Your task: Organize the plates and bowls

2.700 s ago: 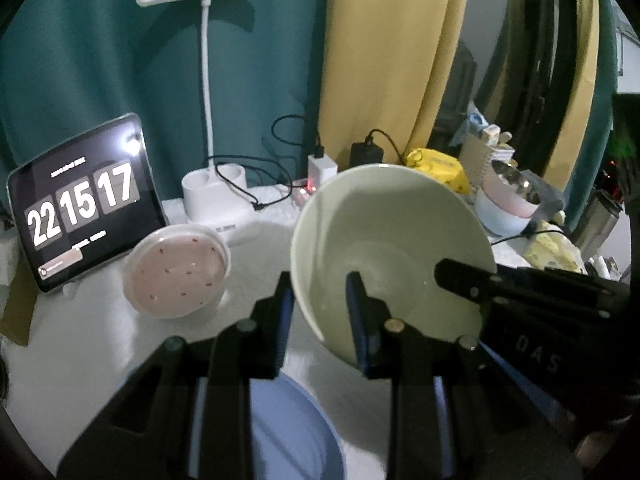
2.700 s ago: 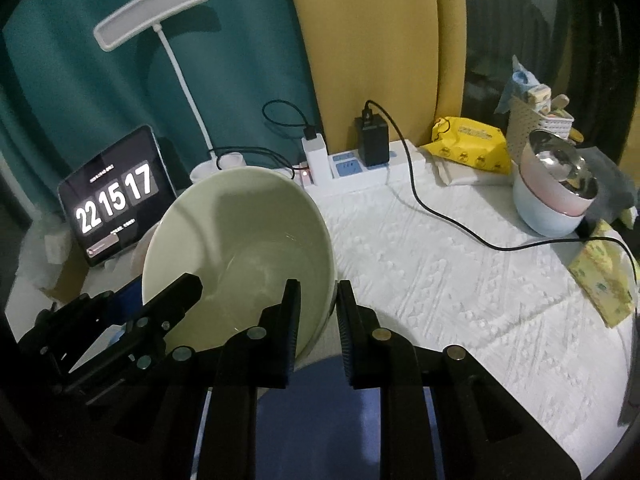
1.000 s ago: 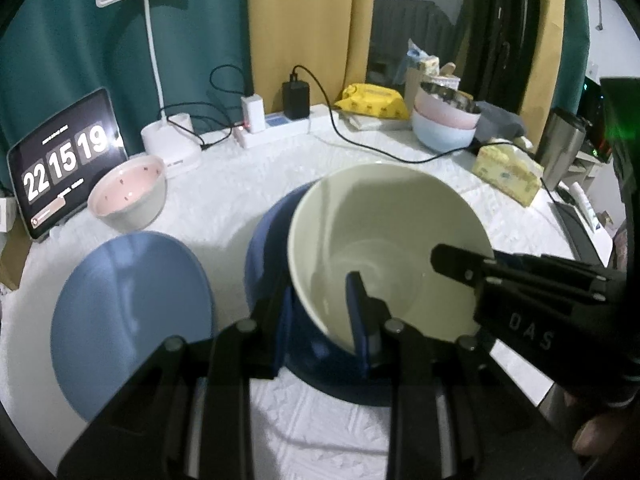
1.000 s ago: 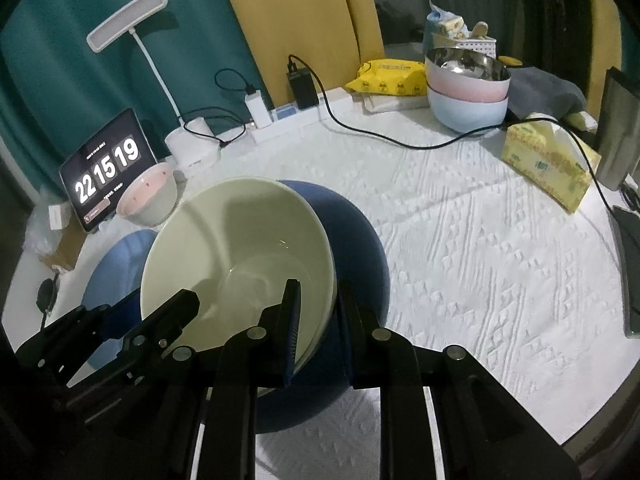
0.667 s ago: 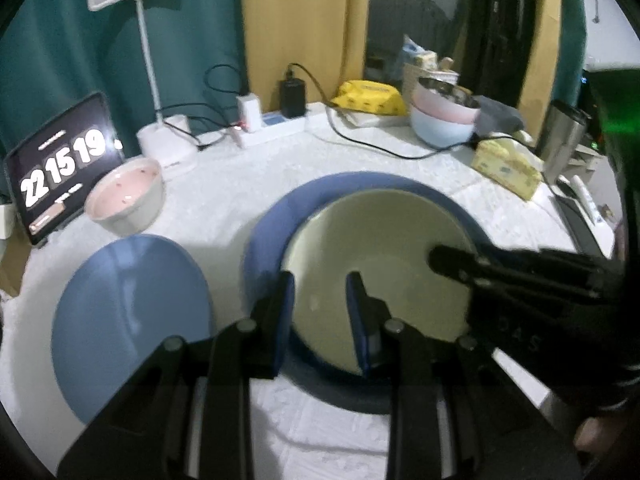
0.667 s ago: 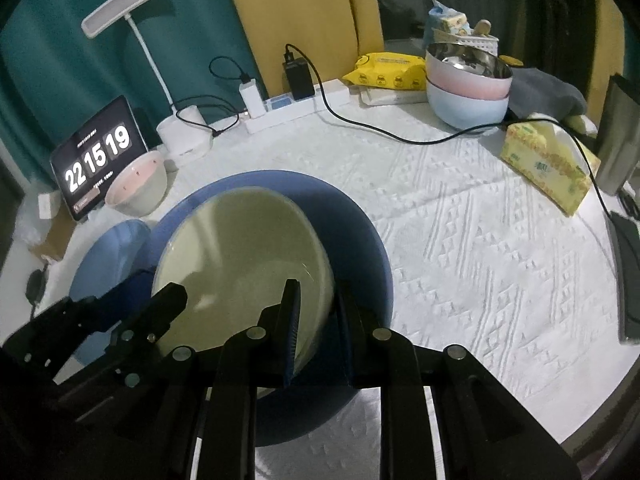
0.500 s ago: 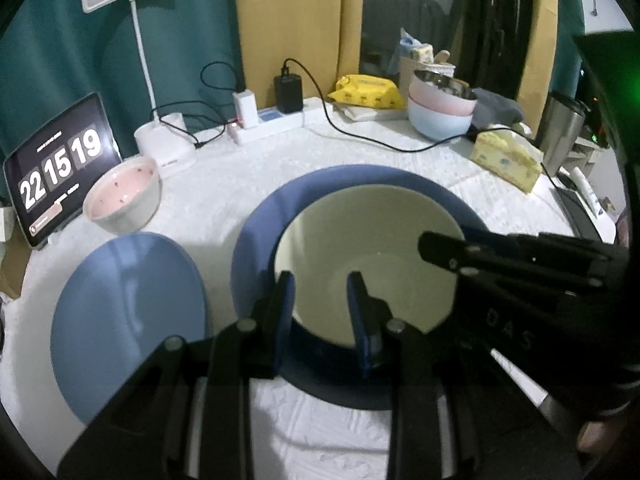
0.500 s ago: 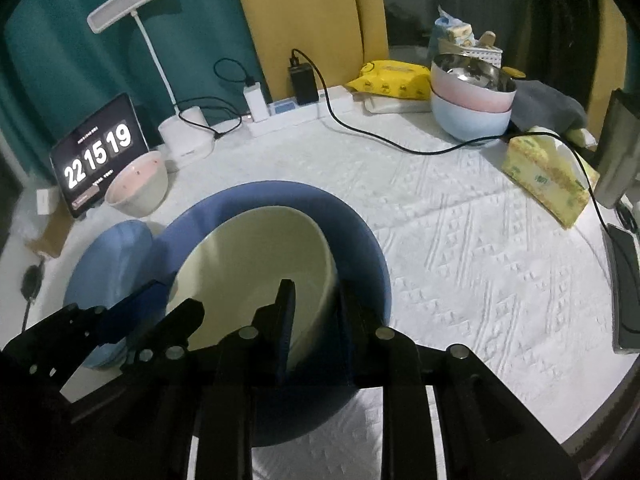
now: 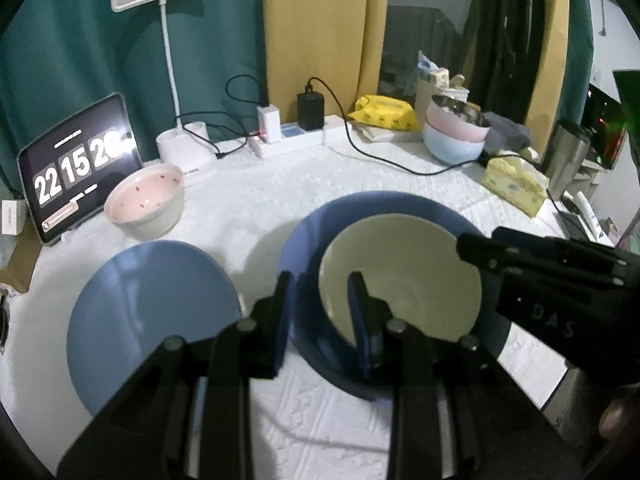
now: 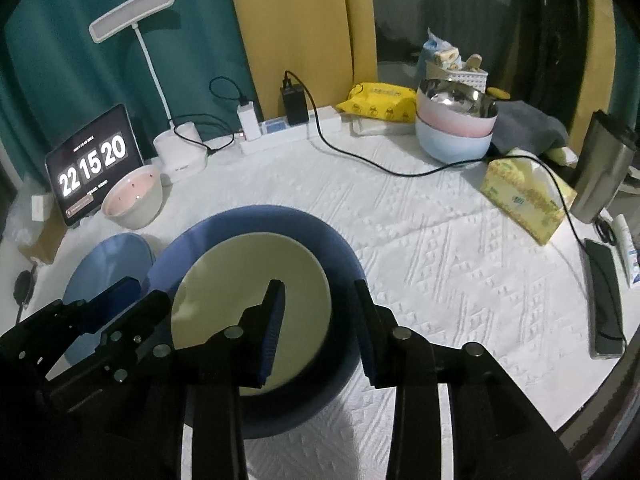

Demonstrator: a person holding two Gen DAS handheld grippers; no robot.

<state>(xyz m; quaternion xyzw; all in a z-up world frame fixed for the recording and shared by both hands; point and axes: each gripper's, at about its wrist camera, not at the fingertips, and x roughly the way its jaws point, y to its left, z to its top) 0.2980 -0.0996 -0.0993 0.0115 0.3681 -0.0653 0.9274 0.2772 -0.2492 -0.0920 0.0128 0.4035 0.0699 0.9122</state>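
A pale green, smooth-glazed round bowl (image 10: 252,280) sits nested inside a larger deep blue bowl (image 10: 340,256) on the white textured surface (image 10: 440,240). The left claw (image 9: 320,312) and right claw (image 10: 318,320) are both spread, straddling its rim without gripping.

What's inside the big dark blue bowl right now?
A pale green bowl sits upright inside the dark blue bowl. It looks empty. The blue bowl's floor beneath it is covered, so anything there cannot be seen.
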